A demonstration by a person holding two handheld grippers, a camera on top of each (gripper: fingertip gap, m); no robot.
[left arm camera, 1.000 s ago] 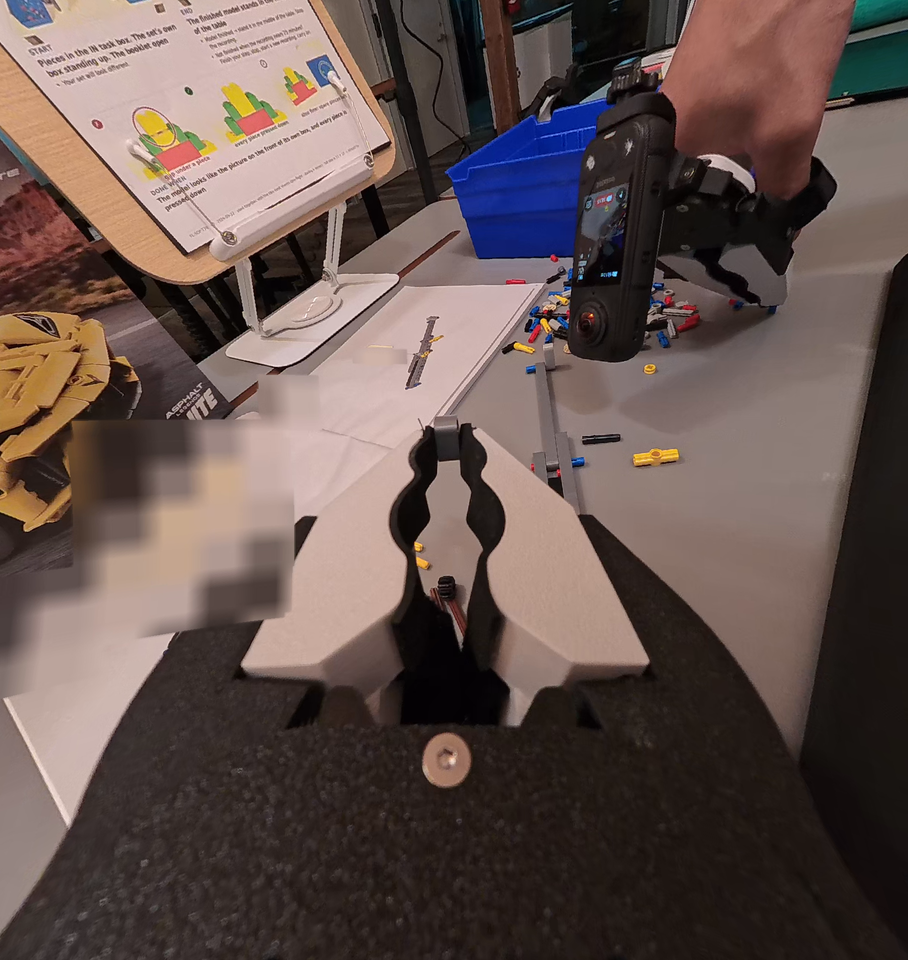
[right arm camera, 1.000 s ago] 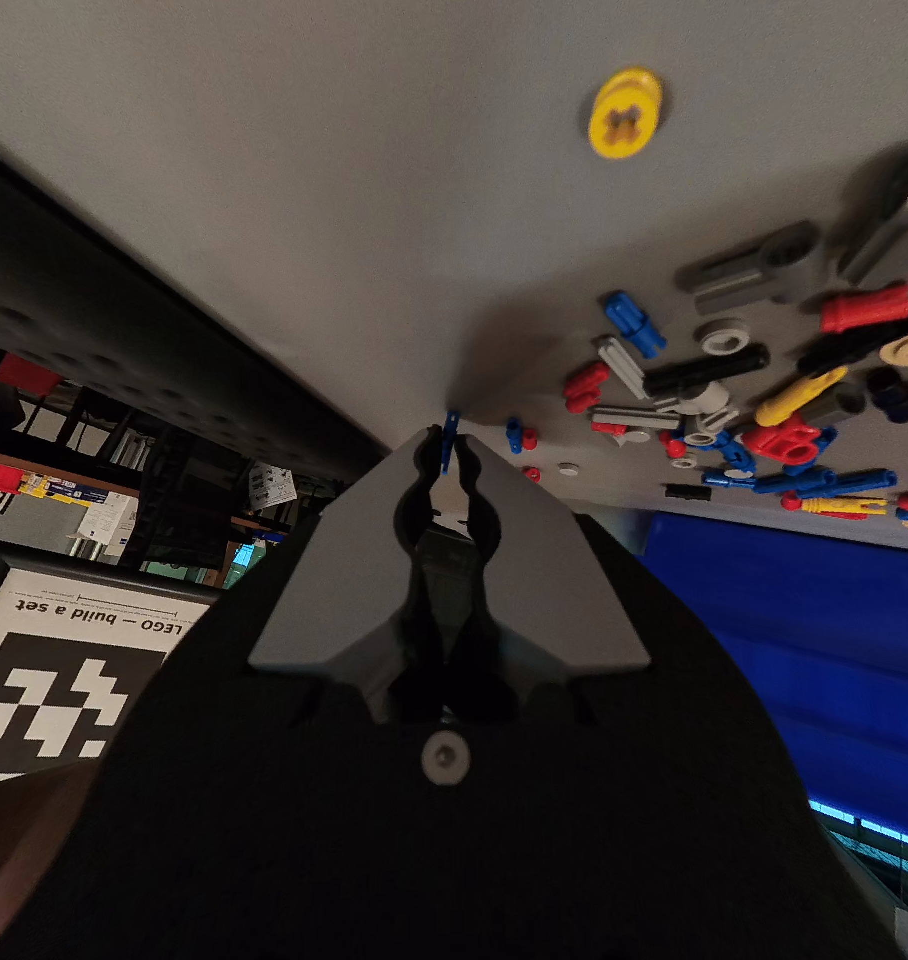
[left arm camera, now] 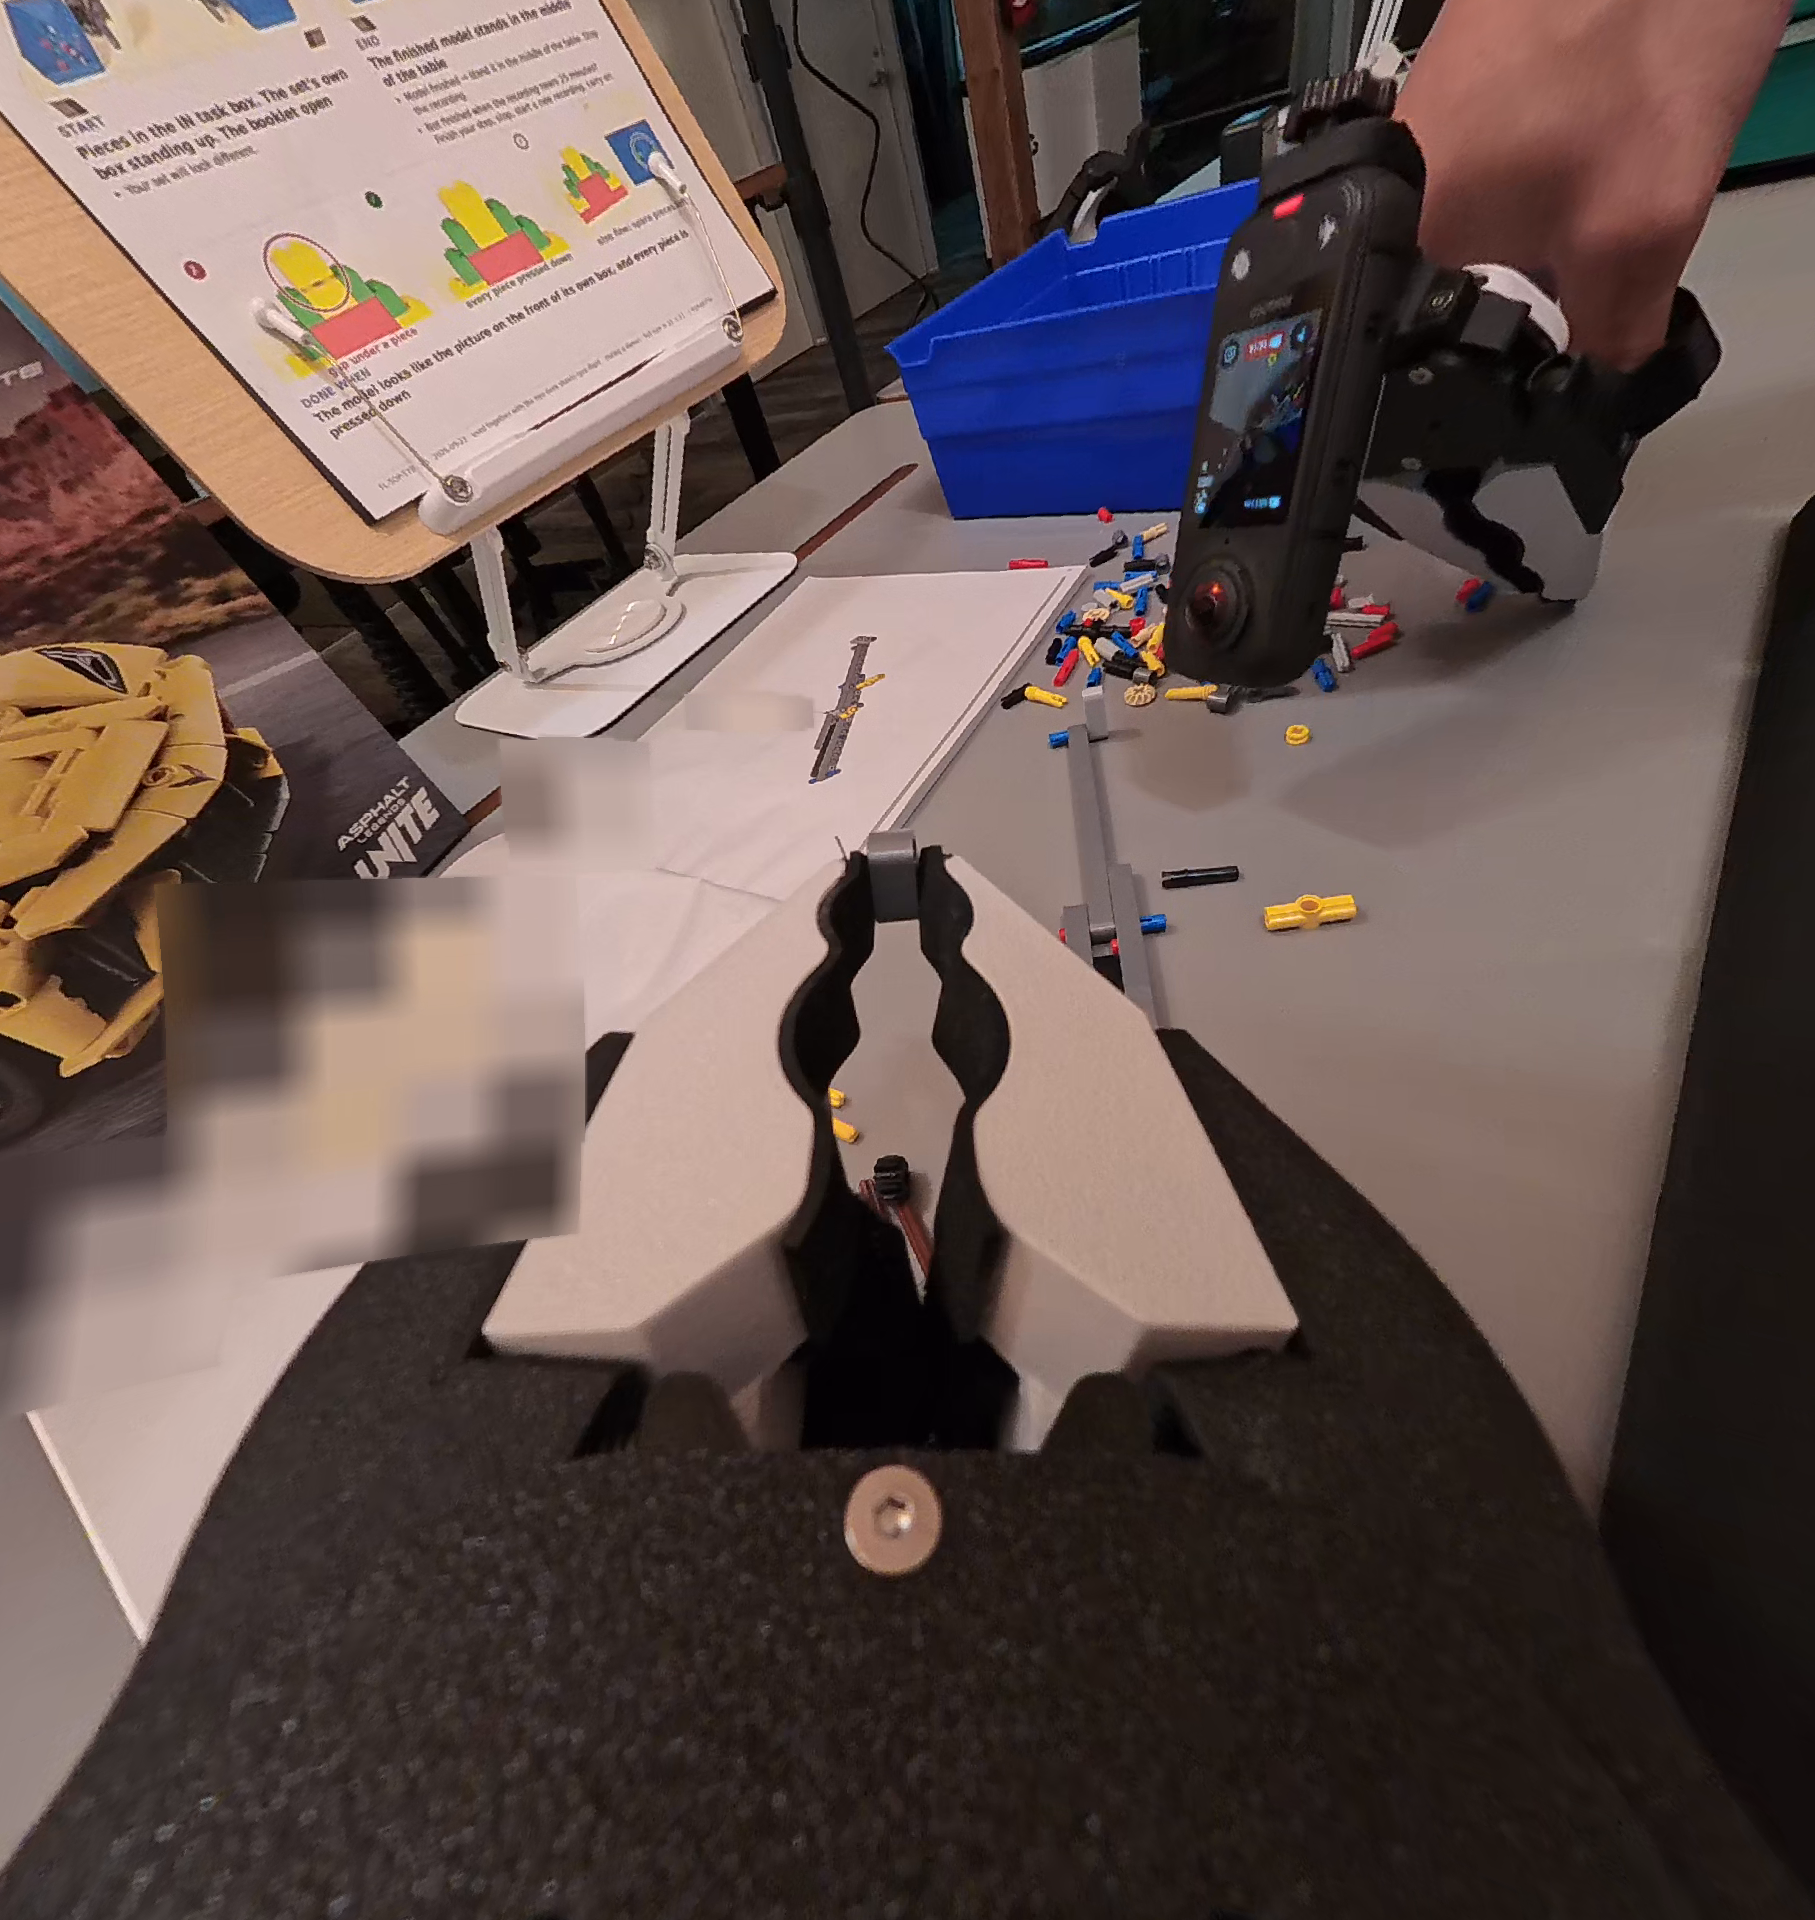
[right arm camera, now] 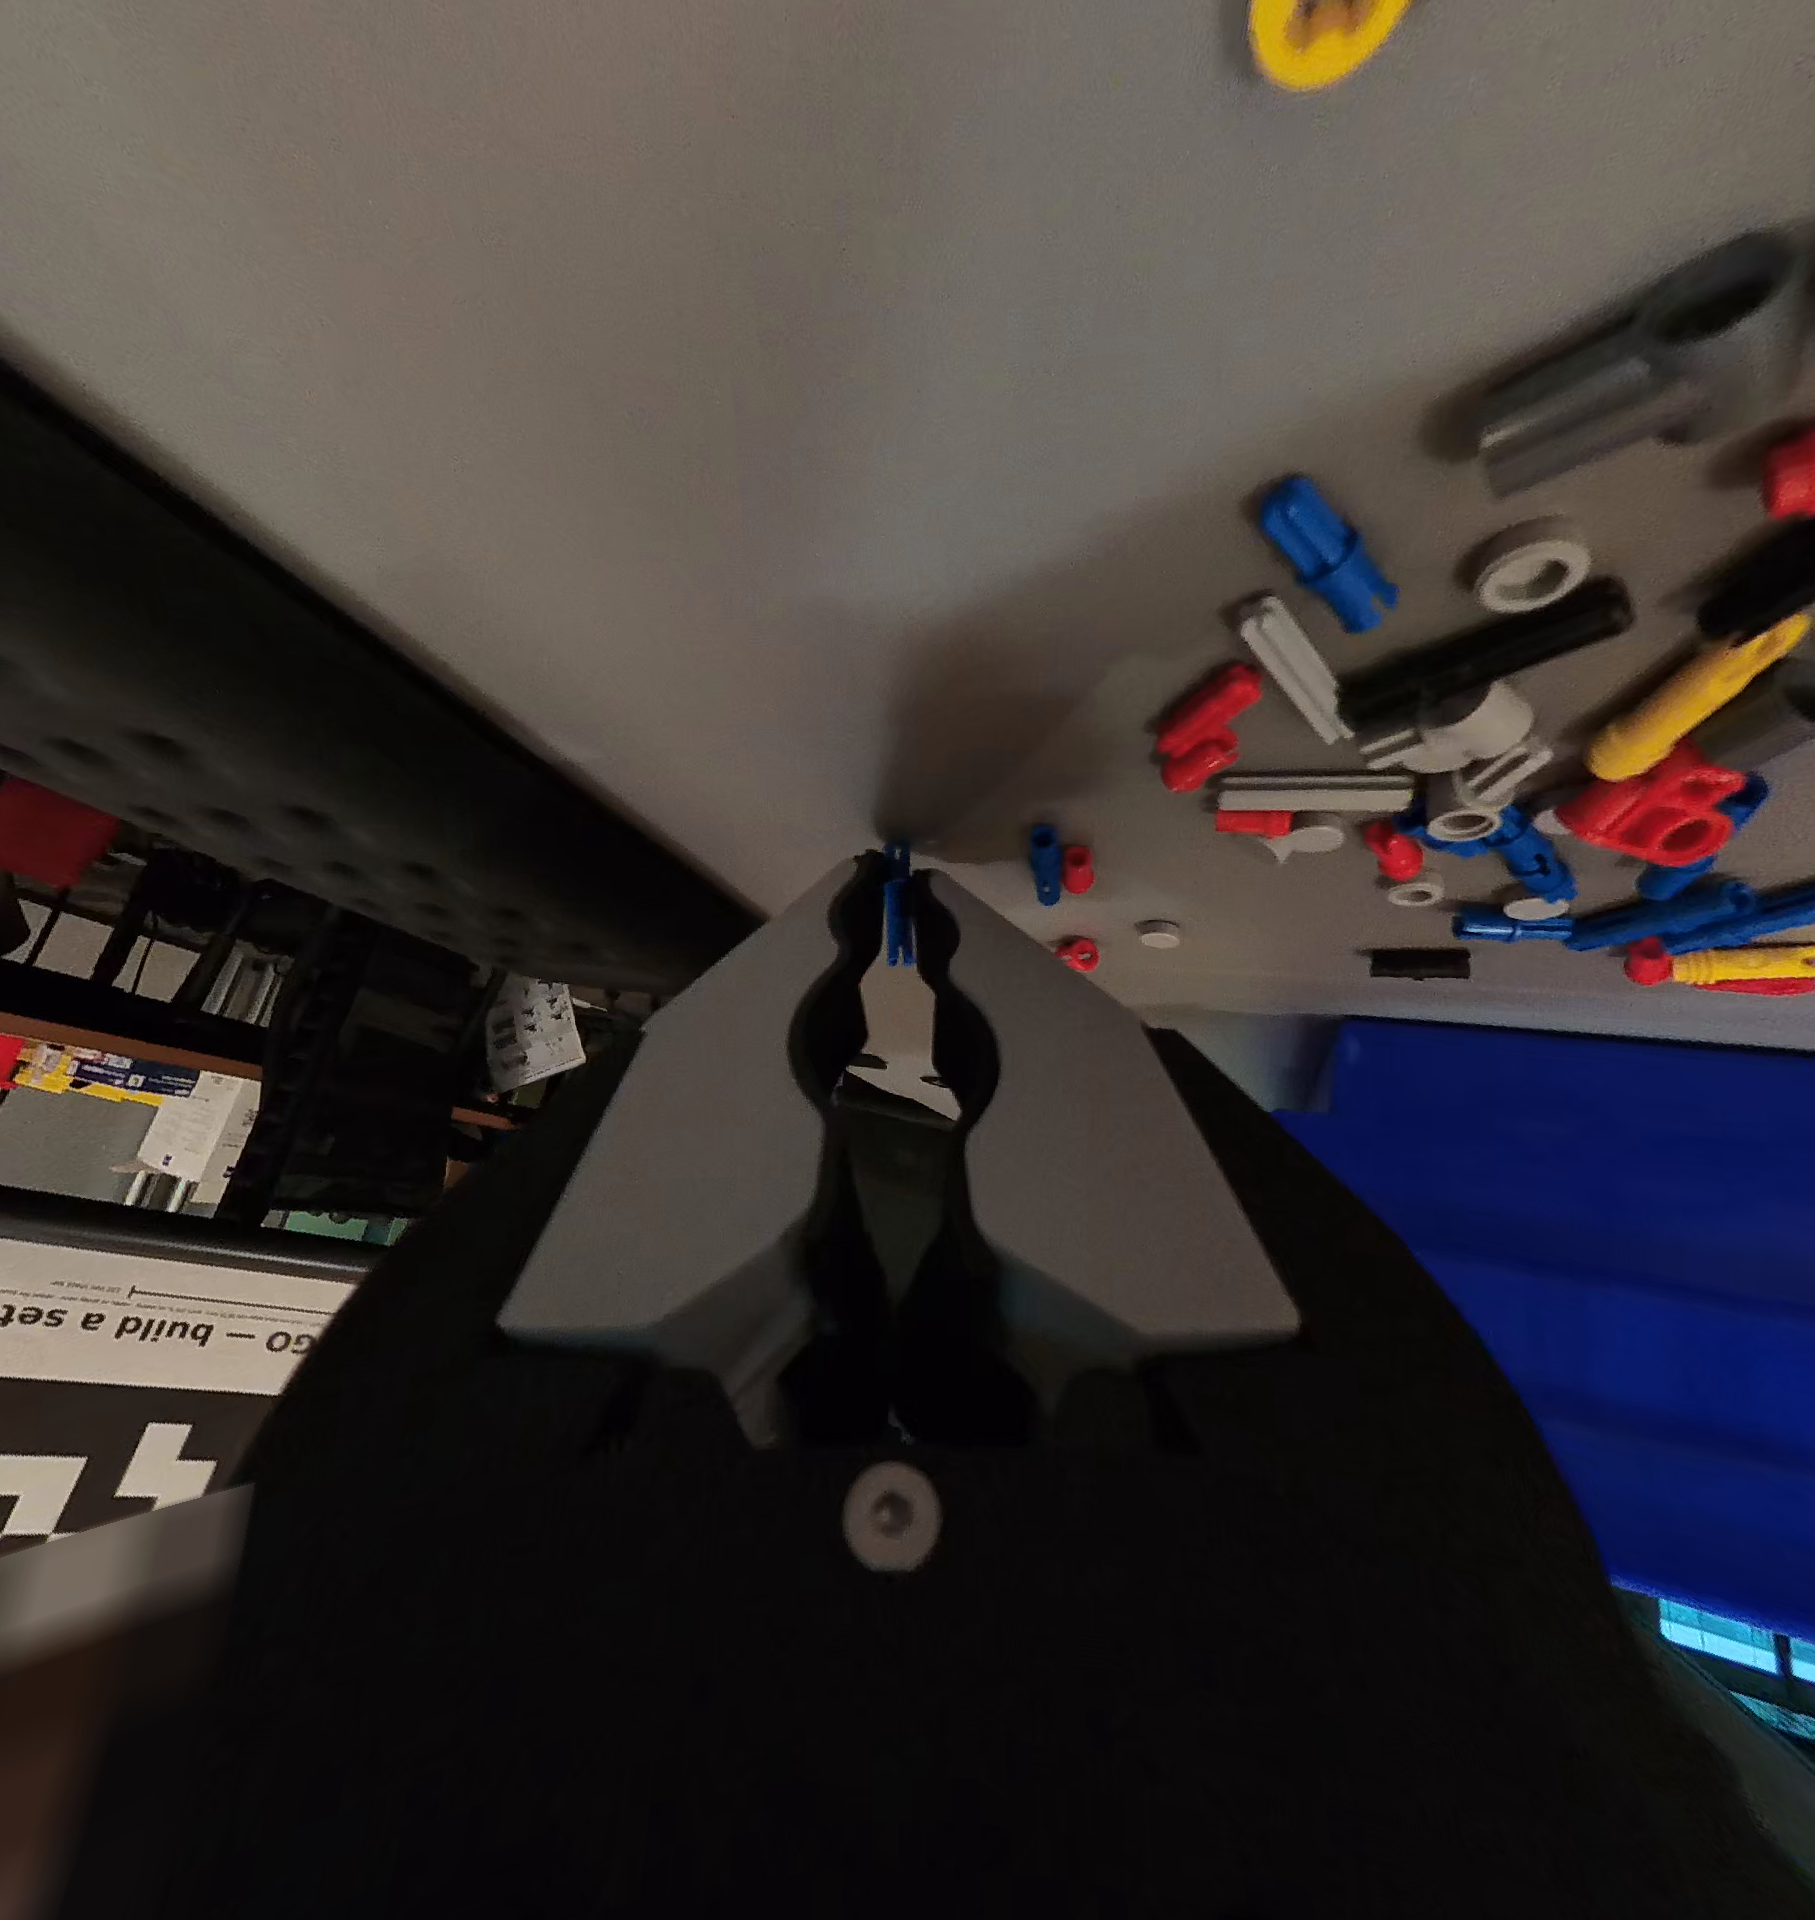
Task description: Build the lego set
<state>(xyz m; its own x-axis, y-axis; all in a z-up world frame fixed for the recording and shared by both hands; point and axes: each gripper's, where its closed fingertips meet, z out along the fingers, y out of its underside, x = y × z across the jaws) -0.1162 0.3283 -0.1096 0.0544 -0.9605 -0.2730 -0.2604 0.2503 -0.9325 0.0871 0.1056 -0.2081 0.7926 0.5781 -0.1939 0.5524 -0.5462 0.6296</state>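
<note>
Looking along the left gripper [left arm camera: 892,868], we found its 2 fingers closed to a narrow gap on a small grey Lego piece [left arm camera: 892,883], pinched right at the tips and held above the grey table [left arm camera: 1454,1091]. Just beyond and to the right of those tips lay a long grey Lego beam assembly [left arm camera: 1102,842] on the table, with a blue pin showing at its side. Near it we saw a black pin [left arm camera: 1199,877] and a yellow connector [left arm camera: 1309,912], apart from each other. Farther back a scatter of small Lego pieces [left arm camera: 1121,623] in red, blue, yellow, black and grey sat in front of a blue bin [left arm camera: 1059,384]. An open instruction booklet [left arm camera: 861,686] lay left of the scatter, and a printed sheet stood on a tilted wooden stand [left arm camera: 383,270].

The right gripper [right arm camera: 898,868], gripped by a person's hand [left arm camera: 1568,177], was tipped down over that scatter. In its own view the fingers were almost together and clamped a thin blue pin [right arm camera: 897,902] that stood up between the tips; its upper end seemed to touch the table, though the blur left us unsure. Loose pieces spread to the right of it, among them a yellow bush [right arm camera: 1308,31] well apart at the frame's top edge.
</note>
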